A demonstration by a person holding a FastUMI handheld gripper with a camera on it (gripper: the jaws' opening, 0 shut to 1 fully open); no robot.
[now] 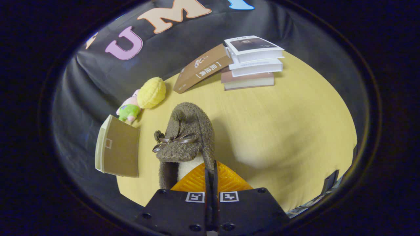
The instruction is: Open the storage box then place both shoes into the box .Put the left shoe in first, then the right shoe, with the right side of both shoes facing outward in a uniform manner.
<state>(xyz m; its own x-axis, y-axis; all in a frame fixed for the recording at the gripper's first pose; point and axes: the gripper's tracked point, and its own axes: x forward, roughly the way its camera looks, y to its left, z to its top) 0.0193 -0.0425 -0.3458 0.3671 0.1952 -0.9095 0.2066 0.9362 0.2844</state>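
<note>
A fuzzy brown shoe with a brown ribbon bow hangs from my gripper, lifted above the yellow table. The two orange fingers are pressed together on the shoe's right side wall by the opening, where a cream lining shows. The toe points away from me. Left of the shoe, a tan box with a pale lid edge stands at the table's edge.
A stack of three books sits at the far side of the table, with a brown book leaning against it. A yellow plush and a small pink and green plush toy lie beyond the box.
</note>
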